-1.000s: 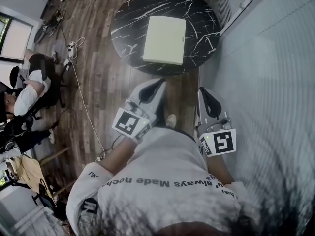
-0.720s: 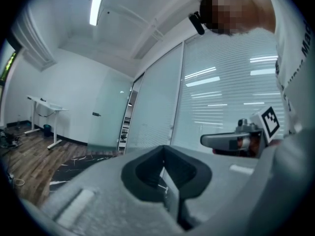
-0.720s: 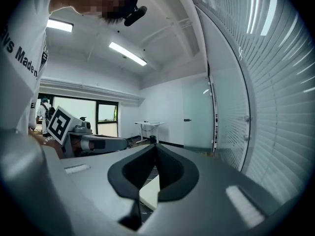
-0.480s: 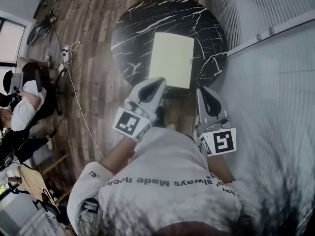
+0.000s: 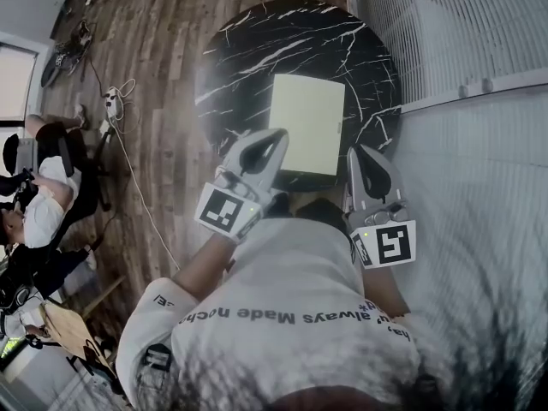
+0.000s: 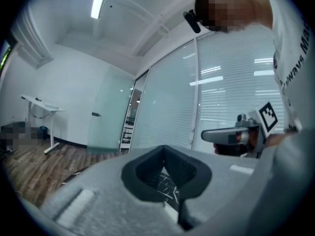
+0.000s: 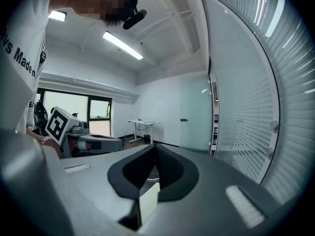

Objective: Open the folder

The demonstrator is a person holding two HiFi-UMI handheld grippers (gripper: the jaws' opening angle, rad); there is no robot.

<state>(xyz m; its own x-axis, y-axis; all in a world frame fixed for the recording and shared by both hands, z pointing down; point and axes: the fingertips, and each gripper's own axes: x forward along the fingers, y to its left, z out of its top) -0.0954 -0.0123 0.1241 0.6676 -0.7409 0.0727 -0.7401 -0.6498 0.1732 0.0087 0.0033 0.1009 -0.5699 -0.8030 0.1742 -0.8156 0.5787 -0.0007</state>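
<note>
A pale yellow-green folder [image 5: 308, 131] lies closed and flat on the round black marble table [image 5: 248, 50]. My left gripper [image 5: 276, 135] is held level over the table's near edge, its tip just left of the folder's near-left corner, jaws together and empty. My right gripper [image 5: 360, 151] sits just right of the folder's near-right corner, also shut and empty. Through the left gripper's [image 6: 164, 147] jaw window in its own view I see marble table [image 6: 166, 183]. The right gripper's [image 7: 155, 145] window shows a pale folder edge [image 7: 147, 200]. Each gripper view shows the other gripper: right gripper [image 6: 231, 135], left gripper [image 7: 96, 142].
A glass partition with blinds [image 5: 462, 32] runs along the right, close to the table. On the wood floor at left lie a power strip and cable [image 5: 111, 101]. A seated person [image 5: 43, 204] is at far left. A white desk [image 7: 142, 124] stands across the room.
The table and folder have come closer in the head view. Both grippers, earlier short of the table over the floor, now reach its near edge beside the folder. Jaws stayed shut.
</note>
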